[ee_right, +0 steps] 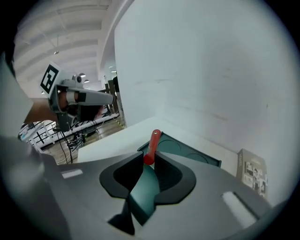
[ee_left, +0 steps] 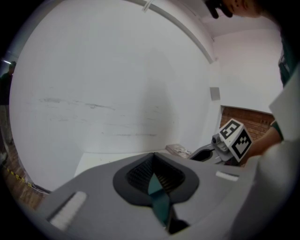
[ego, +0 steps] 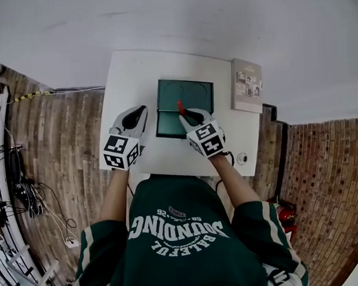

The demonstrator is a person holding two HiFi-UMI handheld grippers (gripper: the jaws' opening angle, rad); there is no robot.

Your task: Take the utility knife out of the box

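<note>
A: Anything from the head view alone?

B: The whole layout. Looks down on a white table [ego: 133, 70] with the green box [ego: 191, 90] lying open at its middle and a printed card [ego: 246, 85] just beside the box on the right. Puts the left gripper [ego: 142, 110] near the box's left edge but apart from it, and the right gripper [ego: 186, 114] over the box's near part.

A: And from the right gripper view?

B: Looks straight at the grip. Jaws drawn nearly together, pinching the lower end of the red utility knife [ee_right: 152, 146] from both sides. Stands up past the pads, tilted away, above the open box. Impossible to tell whether touching the box's floor or clear of it. Also catches the left gripper off to the left, held level, and the card at the far right.

A: From the left gripper view?

B: Mostly white wall and a strip of table. Gives no sight of the box or the knife. Pads pressed together, nothing between them. Catches the right gripper's marker cube at the right and a corner of the card beyond.
</note>
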